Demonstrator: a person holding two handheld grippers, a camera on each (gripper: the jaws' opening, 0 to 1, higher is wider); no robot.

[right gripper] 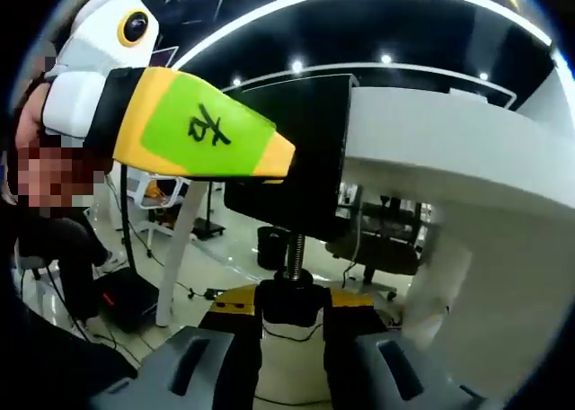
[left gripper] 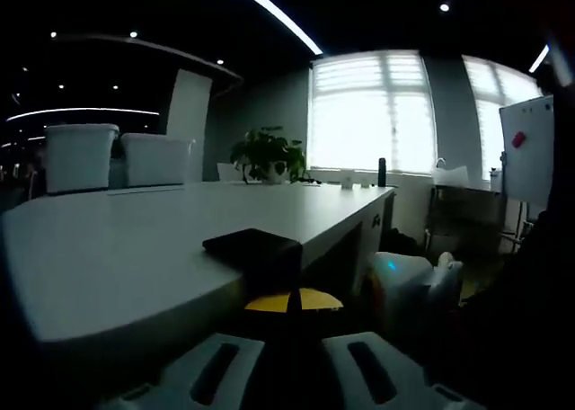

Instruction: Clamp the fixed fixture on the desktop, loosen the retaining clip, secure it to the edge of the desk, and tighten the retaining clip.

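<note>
The black fixture [left gripper: 252, 246] sits over the near edge of the white desk [left gripper: 135, 248]. Low in the left gripper view, my left gripper [left gripper: 292, 300] is shut on it, yellow tips together. From under the desk, the right gripper view shows the fixture's black body [right gripper: 305, 158] against the desk edge [right gripper: 449, 149]. A threaded screw [right gripper: 295, 248] hangs from the body to a black knob [right gripper: 292, 300]. My right gripper [right gripper: 292, 309] is shut on that knob. The left gripper [right gripper: 198, 131], yellow and green, reaches in from the left onto the fixture. The right gripper [left gripper: 413, 284] shows white below the desk edge.
Two white chairs [left gripper: 81, 154] and a potted plant [left gripper: 268, 154] stand at the desk's far side, with a whiteboard [left gripper: 530, 149] to the right. Under the desk are a white leg [right gripper: 180, 239], floor cables and a seated person [right gripper: 54, 212] at the left.
</note>
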